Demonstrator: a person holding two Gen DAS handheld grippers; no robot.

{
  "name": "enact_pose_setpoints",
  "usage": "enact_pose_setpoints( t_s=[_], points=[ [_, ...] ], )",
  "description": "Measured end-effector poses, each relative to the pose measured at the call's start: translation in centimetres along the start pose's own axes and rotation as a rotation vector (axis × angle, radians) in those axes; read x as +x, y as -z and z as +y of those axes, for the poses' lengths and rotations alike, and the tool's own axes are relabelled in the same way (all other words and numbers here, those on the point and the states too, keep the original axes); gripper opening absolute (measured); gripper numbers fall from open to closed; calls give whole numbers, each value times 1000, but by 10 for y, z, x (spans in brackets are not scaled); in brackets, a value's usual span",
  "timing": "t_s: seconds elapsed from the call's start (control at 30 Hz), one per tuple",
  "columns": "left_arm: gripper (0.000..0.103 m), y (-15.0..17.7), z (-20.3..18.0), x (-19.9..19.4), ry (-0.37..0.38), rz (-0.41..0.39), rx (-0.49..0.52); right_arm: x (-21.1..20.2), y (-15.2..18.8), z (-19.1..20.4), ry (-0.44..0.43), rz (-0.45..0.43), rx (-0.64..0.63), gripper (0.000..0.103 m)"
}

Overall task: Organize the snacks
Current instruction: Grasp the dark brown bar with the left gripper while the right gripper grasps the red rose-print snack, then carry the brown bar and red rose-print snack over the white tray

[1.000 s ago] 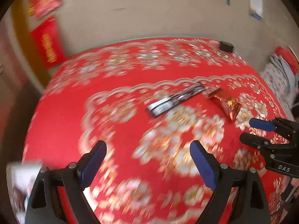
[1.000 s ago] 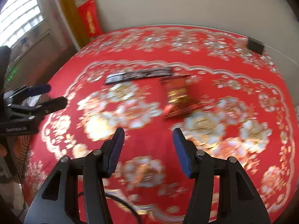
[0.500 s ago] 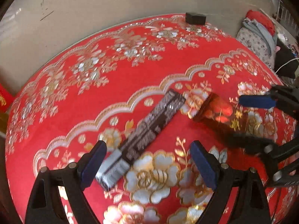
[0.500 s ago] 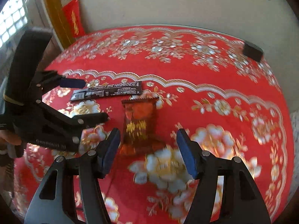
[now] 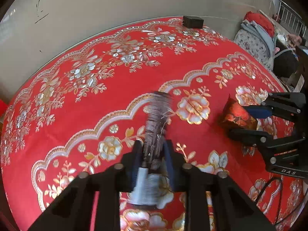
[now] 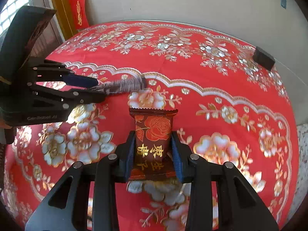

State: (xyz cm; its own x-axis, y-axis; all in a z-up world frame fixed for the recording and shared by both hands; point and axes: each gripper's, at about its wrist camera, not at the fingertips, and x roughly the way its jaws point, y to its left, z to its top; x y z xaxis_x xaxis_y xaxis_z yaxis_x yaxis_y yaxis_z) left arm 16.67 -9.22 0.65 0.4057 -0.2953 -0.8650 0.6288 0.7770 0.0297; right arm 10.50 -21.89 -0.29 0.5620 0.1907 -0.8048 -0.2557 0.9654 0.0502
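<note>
A long dark snack packet [image 5: 157, 111] with a silver end lies blurred on the red flowered tablecloth [image 5: 119, 88]. My left gripper [image 5: 153, 144] is closing on it, and both pads press its sides. In the right wrist view the same left gripper [image 6: 98, 88] pinches that dark packet [image 6: 127, 85] at the left. A brown packet with a red rose and gold characters [image 6: 154, 130] stands between the pads of my right gripper [image 6: 153, 137], which is closing on it and squeezing its sides. The left wrist view shows that right gripper [image 5: 248, 121] holding the brown packet [image 5: 234, 115].
A small black box [image 5: 193, 21] sits at the table's far edge, also visible as the black box [image 6: 263, 57] at the right. Folded clothes [image 5: 256, 32] are piled beyond the table. Red banners [image 6: 78, 13] hang on the wall by a window.
Both grippers came down over the packets and went from open to shut on them. The dark packet has swung round to point along the left fingers.
</note>
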Motion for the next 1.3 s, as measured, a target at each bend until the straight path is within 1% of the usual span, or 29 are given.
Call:
enact_pose_setpoints(
  t_s=[0.2, 0.3, 0.37, 0.43, 0.5, 0.6, 0.73, 0.8, 0.9, 0.93, 1.1, 1.2, 1.3],
  points=[
    [21, 18, -12, -11, -42, 15, -52, -11, 18, 7, -45, -14, 29, 34],
    [21, 34, -17, -22, -67, 19, -99, -18, 27, 21, -62, -28, 18, 34],
    [21, 43, -20, -32, -74, 5, -124, -23, 31, 29, -75, -38, 12, 34],
    [21, 54, -25, -44, -103, -8, -155, -29, 36, 37, -85, -45, 7, 34],
    [21, 64, -29, -57, -106, -29, -186, -35, 40, 47, -89, -51, -5, 34],
    [21, 80, -35, -70, -147, -47, -218, -44, 47, 61, -110, -71, -4, 34],
    [21, 103, -36, -84, -153, -66, -293, -53, 56, 78, -116, -84, -21, 33],
    [21, 116, -38, -92, -170, -76, -314, -59, 61, 85, -129, -87, -21, 33],
    [21, 132, -38, -103, -165, -98, -357, -67, 67, 93, -142, -96, -25, 33],
    [21, 137, -38, -107, -177, -106, -370, -70, 70, 97, -147, -100, -27, 33],
    [21, 160, -40, -126, -217, -141, -394, -79, 78, 117, -164, -108, -44, 33],
    [21, 171, -39, -136, -259, -159, -404, -80, 83, 131, -185, -106, -55, 33],
    [21, 183, -34, -143, -269, -170, -424, -80, 84, 143, -196, -106, -63, 33]
  ],
)
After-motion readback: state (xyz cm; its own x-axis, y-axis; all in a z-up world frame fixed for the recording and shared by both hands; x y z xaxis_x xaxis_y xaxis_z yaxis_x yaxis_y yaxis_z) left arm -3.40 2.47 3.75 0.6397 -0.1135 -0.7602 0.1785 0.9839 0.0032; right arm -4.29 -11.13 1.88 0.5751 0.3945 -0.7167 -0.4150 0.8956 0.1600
